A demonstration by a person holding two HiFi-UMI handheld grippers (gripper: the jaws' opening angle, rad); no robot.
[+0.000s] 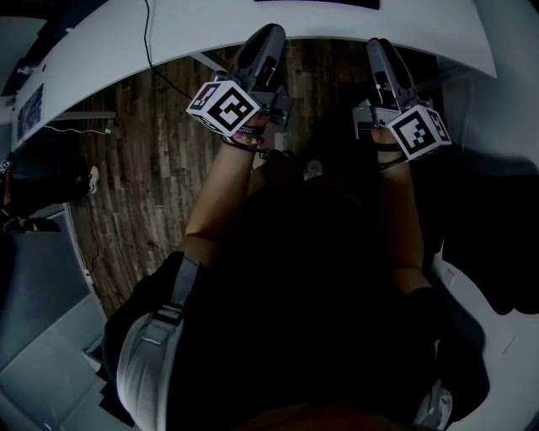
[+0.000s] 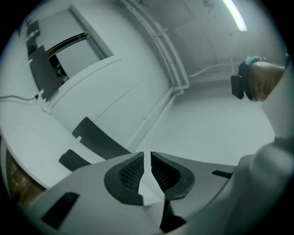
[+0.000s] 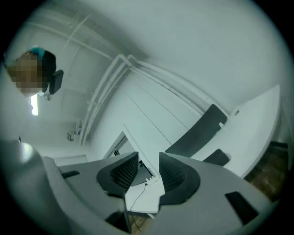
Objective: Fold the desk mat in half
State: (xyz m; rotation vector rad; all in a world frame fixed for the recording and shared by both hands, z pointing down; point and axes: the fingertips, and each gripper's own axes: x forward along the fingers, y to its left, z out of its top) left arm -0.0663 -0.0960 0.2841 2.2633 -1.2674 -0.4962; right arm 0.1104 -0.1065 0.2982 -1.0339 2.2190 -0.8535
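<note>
No desk mat shows clearly in any view. In the head view both grippers are raised in front of the dark-clothed torso, just short of the curved white desk. My left gripper points at the desk edge, and its jaws stand a narrow slit apart with nothing between them. My right gripper is alongside, and its jaws stand wider apart, also empty. Two dark flat strips lie on the white desk top; I cannot tell what they are.
Wooden floor lies below the desk. A cable runs over the desk edge. A grey strap and bag hang at the person's left side. Another person stands far off in the white room.
</note>
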